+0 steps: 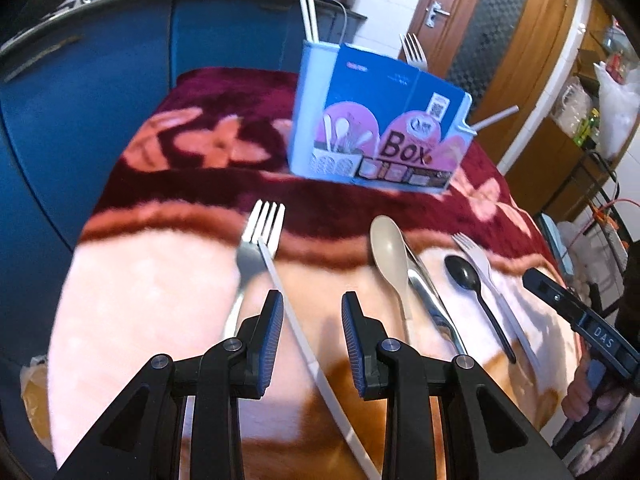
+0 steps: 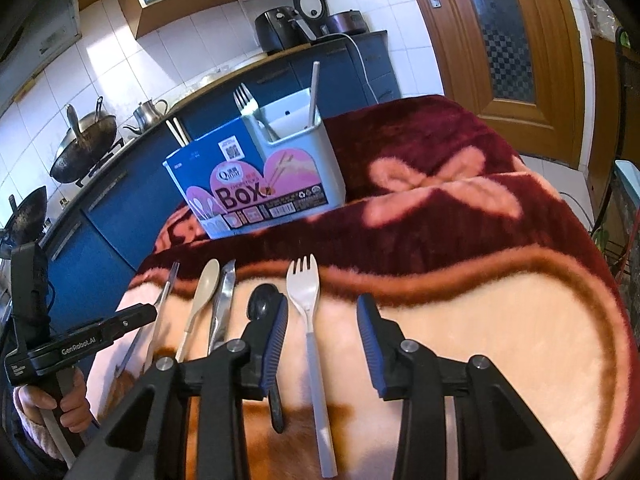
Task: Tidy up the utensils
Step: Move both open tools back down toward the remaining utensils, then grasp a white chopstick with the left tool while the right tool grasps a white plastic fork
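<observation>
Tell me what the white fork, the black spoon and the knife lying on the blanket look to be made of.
White fork: probably plastic, matte and opaque, no glints. Black spoon: likely glossy plastic, solid black with soft highlights on its bowl. Knife: looks like polished metal, mirror-bright and reflecting its surroundings. The blanket under them is fuzzy plush fabric.

Each camera rides behind its claw, tilted down over the blanket-covered desk (image 1: pixel 132 300), close to the laid-out cutlery. Both views share the utensil box (image 1: pixel 380 120) (image 2: pixel 256 176), black spoon (image 1: pixel 464 276) (image 2: pixel 262 306) and kitchen counter (image 2: pixel 280 76); edges look blurred.
</observation>
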`<state>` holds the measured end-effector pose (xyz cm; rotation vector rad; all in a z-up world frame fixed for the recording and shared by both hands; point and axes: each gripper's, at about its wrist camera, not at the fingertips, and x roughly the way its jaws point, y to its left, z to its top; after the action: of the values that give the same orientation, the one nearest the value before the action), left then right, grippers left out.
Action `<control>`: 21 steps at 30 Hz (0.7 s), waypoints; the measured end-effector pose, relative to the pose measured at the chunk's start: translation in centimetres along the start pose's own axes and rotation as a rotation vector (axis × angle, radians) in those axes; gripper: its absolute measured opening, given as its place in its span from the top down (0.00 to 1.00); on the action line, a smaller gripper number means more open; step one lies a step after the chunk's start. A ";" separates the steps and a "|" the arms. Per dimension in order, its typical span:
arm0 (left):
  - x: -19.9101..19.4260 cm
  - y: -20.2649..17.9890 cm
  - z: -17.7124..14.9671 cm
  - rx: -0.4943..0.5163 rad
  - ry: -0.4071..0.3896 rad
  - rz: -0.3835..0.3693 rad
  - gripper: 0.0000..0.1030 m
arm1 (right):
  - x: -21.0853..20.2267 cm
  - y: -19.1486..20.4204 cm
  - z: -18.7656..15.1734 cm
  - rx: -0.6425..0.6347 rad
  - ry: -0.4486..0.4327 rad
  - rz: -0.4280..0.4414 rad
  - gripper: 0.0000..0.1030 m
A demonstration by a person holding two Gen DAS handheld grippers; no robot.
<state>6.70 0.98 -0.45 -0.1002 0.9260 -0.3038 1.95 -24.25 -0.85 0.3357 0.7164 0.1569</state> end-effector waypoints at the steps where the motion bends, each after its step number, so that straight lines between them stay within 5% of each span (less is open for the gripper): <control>1: 0.2 -0.1 -0.1 0.001 0.008 0.000 0.71 | 0.1 0.1 -0.1 -0.003 0.005 -0.002 0.62; 8: 1.3 0.4 0.1 -0.019 0.055 0.011 0.83 | 0.8 0.6 -0.4 -0.041 0.043 -0.020 0.61; 21: 2.7 0.6 1.8 0.035 0.153 0.000 0.85 | 3.4 3.1 0.2 -0.263 0.212 -0.105 0.60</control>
<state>9.79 0.61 -1.61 -0.0453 1.0715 -0.3304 4.48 -20.52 -1.68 0.0291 0.9092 0.1864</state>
